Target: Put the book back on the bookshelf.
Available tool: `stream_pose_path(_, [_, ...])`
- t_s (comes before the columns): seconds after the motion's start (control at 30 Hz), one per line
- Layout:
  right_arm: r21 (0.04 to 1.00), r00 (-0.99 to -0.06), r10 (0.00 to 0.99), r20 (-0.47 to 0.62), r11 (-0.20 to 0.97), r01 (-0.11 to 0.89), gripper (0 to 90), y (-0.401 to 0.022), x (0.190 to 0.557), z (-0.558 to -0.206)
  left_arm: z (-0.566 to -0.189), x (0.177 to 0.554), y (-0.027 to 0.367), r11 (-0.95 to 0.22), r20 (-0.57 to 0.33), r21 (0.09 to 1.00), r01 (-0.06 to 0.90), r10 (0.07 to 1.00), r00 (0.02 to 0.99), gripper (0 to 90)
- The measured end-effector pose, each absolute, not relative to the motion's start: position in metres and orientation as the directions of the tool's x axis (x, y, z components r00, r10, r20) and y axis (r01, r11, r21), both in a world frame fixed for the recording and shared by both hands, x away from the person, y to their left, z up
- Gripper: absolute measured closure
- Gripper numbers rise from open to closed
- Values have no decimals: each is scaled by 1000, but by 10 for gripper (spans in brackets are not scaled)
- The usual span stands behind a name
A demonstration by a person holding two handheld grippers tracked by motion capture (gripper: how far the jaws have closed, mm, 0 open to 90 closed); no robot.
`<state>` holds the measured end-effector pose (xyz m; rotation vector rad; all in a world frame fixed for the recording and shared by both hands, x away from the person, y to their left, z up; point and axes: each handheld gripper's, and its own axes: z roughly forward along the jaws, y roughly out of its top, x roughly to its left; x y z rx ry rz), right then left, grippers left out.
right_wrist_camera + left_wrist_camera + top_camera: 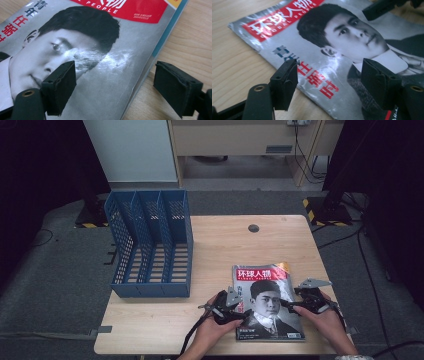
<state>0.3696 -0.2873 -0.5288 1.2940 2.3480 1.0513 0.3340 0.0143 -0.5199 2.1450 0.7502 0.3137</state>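
Note:
A magazine (267, 300) with a red title band and a portrait cover lies flat on the wooden table (220, 245), near its front right. My left gripper (245, 312) is at the magazine's left edge. In the left gripper view its jaws (329, 72) stand apart, one over the bare wood and one over the cover (337, 50), pressing on nothing. My right gripper (286, 304) is at the opposite edge. Its jaws (112, 75) straddle the magazine's spine side (100, 82), open, with one over the cover and one over the table.
A blue mesh file rack (150, 245) with three slots stands on the table's left half. A dark round grommet (253, 228) sits near the far edge. The right gripper's jaw (379, 8) shows at the top of the left gripper view.

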Motion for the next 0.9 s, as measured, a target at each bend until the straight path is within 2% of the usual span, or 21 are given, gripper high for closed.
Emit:
stream_pose_path(0.3, [706,-573,812,109,343,620,253,-287,370,-529,-529,335,12,-515,-17,749,417,614,789,346])
stream_pose_path(0.4, [726,-573,814,93,339,599,336,-287,368,-525,-531,334,11,-520,-5,750,409,613,790,344])
stream_pose_path(0.5, [740,-573,813,99,325,589,375,-289,366,-522,-531,334,12,-517,-7,754,405,611,792,340])
stream_pose_path(0.53, [753,-572,811,122,300,586,408,-290,365,-519,-532,335,12,-516,-9,755,405,610,793,339])
stream_pose_path(0.7, [772,-575,803,159,262,579,454,-291,362,-514,-532,335,12,-516,-4,758,398,607,795,335])
stream_pose_path(0.8, [773,-573,779,255,192,605,480,-293,357,-511,-533,334,12,-515,-3,760,398,609,793,335])
stream_pose_path(0.9, [735,-573,781,248,233,637,485,-293,354,-517,-533,335,12,-515,-3,760,396,607,795,332])
